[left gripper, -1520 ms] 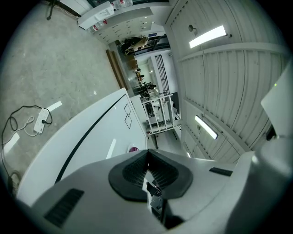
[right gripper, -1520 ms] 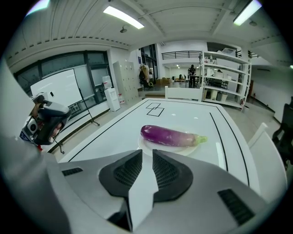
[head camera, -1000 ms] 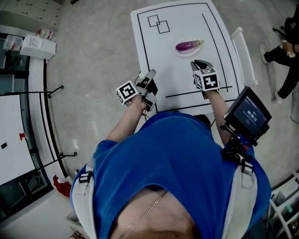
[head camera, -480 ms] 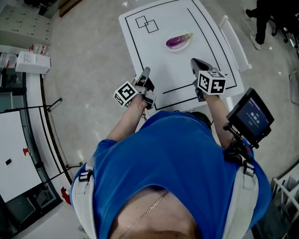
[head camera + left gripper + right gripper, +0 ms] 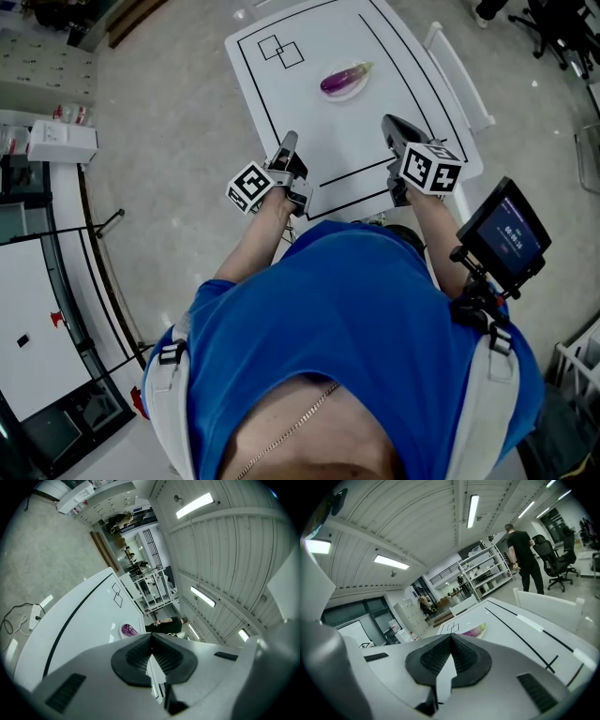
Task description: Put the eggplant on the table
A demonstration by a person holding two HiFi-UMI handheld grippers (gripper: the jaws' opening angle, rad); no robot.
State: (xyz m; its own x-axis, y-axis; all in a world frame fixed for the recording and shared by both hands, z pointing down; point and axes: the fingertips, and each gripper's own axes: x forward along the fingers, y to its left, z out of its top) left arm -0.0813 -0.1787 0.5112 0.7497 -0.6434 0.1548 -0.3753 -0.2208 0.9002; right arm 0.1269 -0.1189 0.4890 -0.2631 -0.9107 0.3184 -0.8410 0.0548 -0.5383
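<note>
Eggplant (image 5: 339, 77) lies on a small white plate (image 5: 356, 88), on the far half of the white table (image 5: 398, 66), right of the drawn squares. Left gripper (image 5: 289, 142) is at the table's near left edge, jaws clenched on nothing. Right gripper (image 5: 392, 124) is over the near right part, jaws also pressed together, empty. Both are well apart from the eggplant.

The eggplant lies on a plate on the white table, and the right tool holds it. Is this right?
No. The right tool is shut and empty, as the right gripper view shows; the eggplant lies on the plate, on the white table.
</note>
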